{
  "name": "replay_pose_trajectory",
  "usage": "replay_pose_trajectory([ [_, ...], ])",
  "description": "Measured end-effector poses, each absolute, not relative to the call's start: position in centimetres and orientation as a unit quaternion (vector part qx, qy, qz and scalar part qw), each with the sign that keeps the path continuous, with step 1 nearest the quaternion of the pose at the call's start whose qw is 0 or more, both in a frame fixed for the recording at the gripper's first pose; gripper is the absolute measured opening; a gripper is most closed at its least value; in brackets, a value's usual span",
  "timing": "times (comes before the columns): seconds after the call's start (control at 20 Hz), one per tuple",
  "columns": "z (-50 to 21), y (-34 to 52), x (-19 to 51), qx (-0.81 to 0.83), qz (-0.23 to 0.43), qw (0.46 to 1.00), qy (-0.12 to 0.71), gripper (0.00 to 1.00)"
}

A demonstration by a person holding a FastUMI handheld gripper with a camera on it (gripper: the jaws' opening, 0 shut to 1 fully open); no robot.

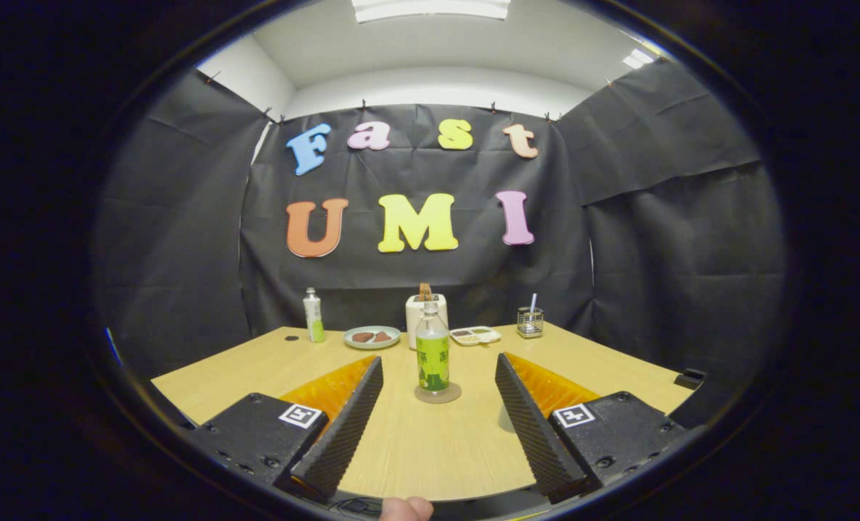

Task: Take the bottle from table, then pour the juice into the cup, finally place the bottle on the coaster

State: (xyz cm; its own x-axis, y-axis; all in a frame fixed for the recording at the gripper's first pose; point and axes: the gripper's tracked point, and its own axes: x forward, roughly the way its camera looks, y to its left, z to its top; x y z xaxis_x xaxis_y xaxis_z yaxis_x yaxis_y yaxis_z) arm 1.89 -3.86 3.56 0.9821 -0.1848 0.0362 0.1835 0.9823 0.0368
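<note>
Going from left to right along the far edge of the tabletop [415, 449], there stood a small white and green bottle [314, 315], then a plate [372, 337] with brownish food on it, a white toaster [424, 307] at mid-edge, a shallow tray [475, 335], and a wire holder [529, 323] toward the far right corner.

Nearer, about the middle of the tabletop, the juice bottle [432, 354] stood upright on a round coaster [437, 394], capped, with a green label around its lower body. I could not make out a cup.

The gripper [438, 380] was spread wide, holding nothing, the juice bottle just beyond its tips and centred in the gap.

It looked like clear, thin plastic: light, a little squashy, and smooth enough to slip. I judged the labelled body the best hold, squeezed gently.
</note>
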Motion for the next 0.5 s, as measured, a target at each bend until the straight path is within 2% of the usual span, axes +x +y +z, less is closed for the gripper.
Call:
replay_pose_trajectory([
  [0.5,4.4,-3.3,0.4,0.005,-0.101,0.994,-0.034,1.0],
])
